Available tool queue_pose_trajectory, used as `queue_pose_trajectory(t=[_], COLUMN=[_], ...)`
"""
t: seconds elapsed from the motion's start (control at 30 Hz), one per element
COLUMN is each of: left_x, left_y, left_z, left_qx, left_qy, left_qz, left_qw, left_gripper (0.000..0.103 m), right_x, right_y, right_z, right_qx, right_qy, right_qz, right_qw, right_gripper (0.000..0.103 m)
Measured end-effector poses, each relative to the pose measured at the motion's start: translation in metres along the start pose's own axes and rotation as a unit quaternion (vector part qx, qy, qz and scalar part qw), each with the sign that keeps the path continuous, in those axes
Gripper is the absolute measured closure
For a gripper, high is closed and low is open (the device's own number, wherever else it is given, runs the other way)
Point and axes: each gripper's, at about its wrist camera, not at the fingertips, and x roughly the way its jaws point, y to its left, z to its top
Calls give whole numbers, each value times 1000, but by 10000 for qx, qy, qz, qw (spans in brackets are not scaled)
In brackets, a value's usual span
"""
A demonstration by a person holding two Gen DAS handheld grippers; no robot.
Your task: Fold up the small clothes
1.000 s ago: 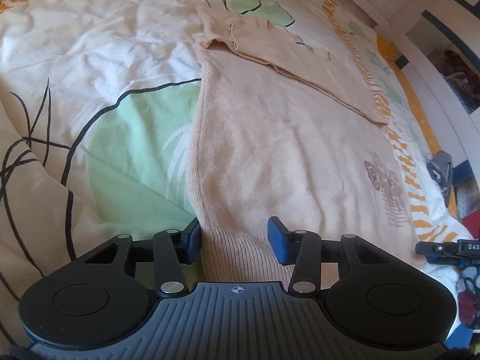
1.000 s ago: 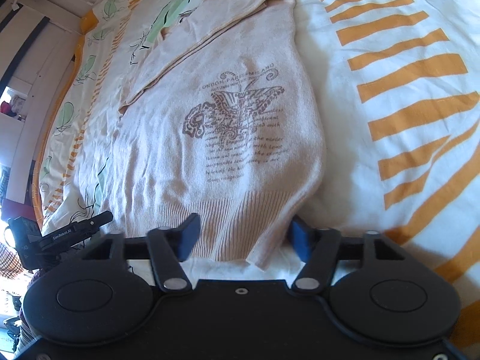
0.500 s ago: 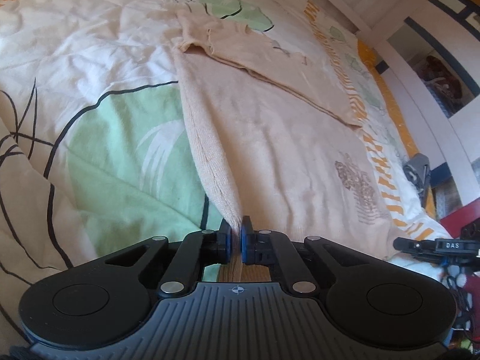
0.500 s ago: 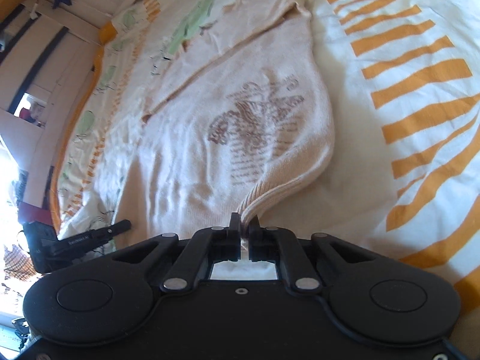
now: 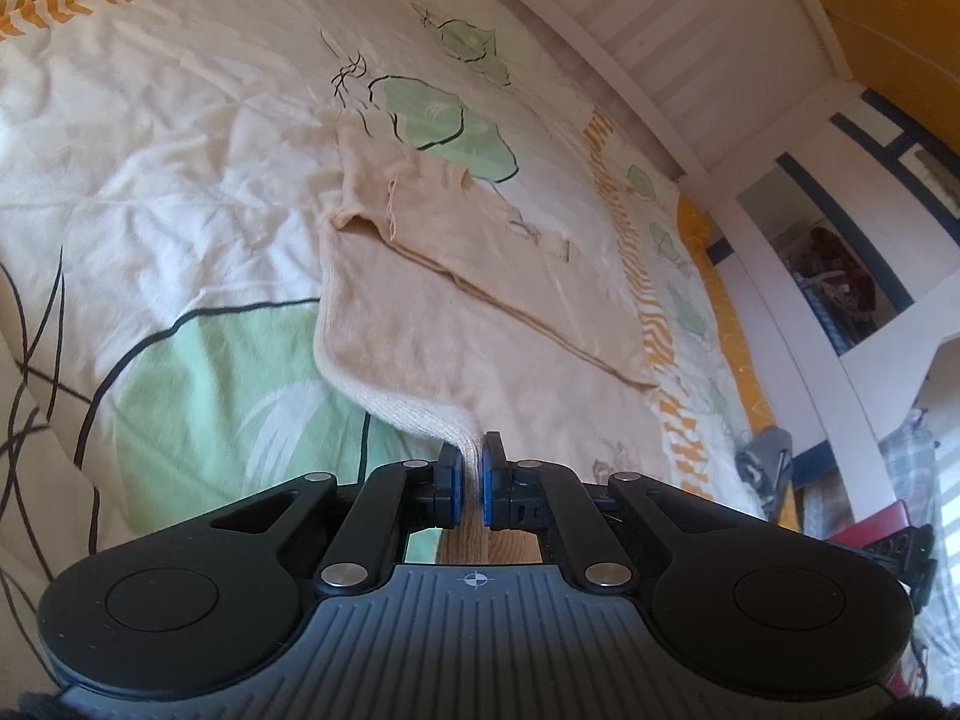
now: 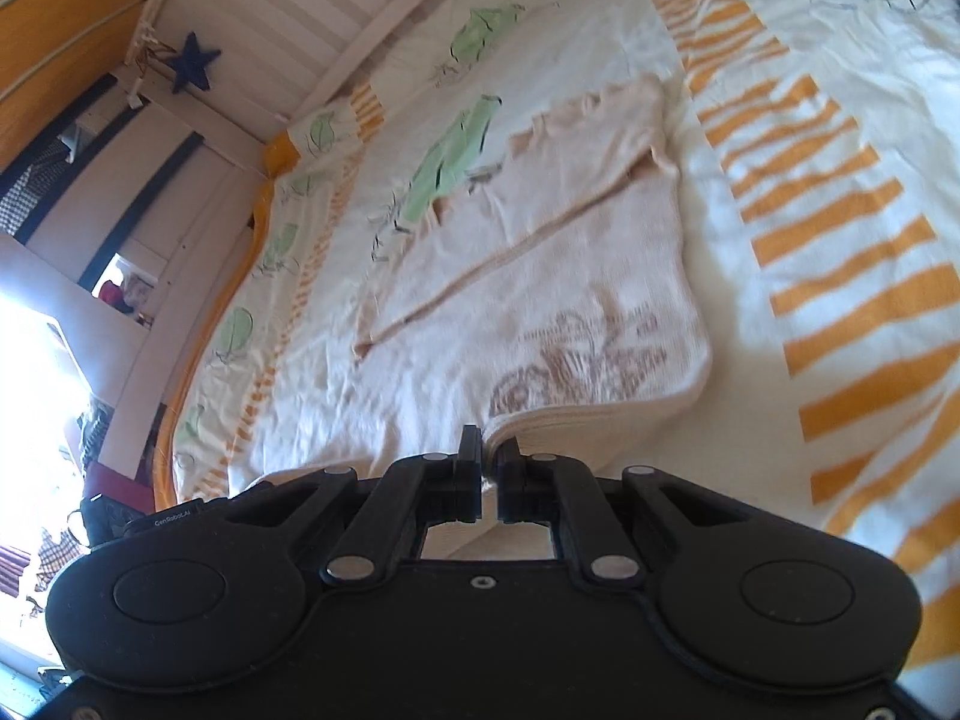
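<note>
A small beige knit sweater [image 5: 456,312] with a brown print lies on the bed, its sleeves folded across the body. My left gripper [image 5: 471,468] is shut on the ribbed hem at one bottom corner and holds it lifted off the duvet. In the right wrist view the sweater [image 6: 576,300] shows its brown print [image 6: 576,360]. My right gripper [image 6: 491,468] is shut on the hem at the other bottom corner, also raised, with the hem curling over toward the neck end.
The duvet [image 5: 150,192] has green leaf shapes, black lines and orange stripes [image 6: 840,252]. A white slatted bed frame [image 5: 672,42] runs along the far side. Shelves and clutter [image 5: 840,282] stand beyond the bed's edge.
Both grippers closed on the sweater's bottom hem corners, then lifted and carried the hem forward toward the neck end. The lower body of the sweater has risen off the duvet.
</note>
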Motion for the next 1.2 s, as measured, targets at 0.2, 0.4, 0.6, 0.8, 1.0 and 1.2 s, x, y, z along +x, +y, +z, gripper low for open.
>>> queue_pose_trajectory(t=[0.2, 0.4, 0.6, 0.8, 1.0, 1.2], left_x=[14, 32, 76, 130, 169, 188], left_y=[-2, -10, -3, 13, 34, 49], left_z=[41, 93, 142, 171, 182, 184], left_qx=[-103, 89, 26, -146, -425, -529], left_qy=[-268, -614, -675, -568, -446, -446], left_qz=[-160, -191, -160, 56, 230, 379], left_qw=[9995, 9979, 9976, 9983, 9978, 9969], left_gripper=[98, 98, 98, 98, 97, 97], right_x=[11, 36, 83, 133, 166, 180], right_y=[1, -3, -17, -44, -66, -77], right_z=[42, 99, 150, 181, 193, 196], right_qx=[-142, -243, -131, 64, 278, 240], right_qy=[-400, -844, -1064, -981, -865, -811], right_qz=[69, 122, 40, -135, -335, -486], right_qw=[9991, 9961, 9942, 9951, 9953, 9952], right_gripper=[91, 91, 91, 91, 91, 90])
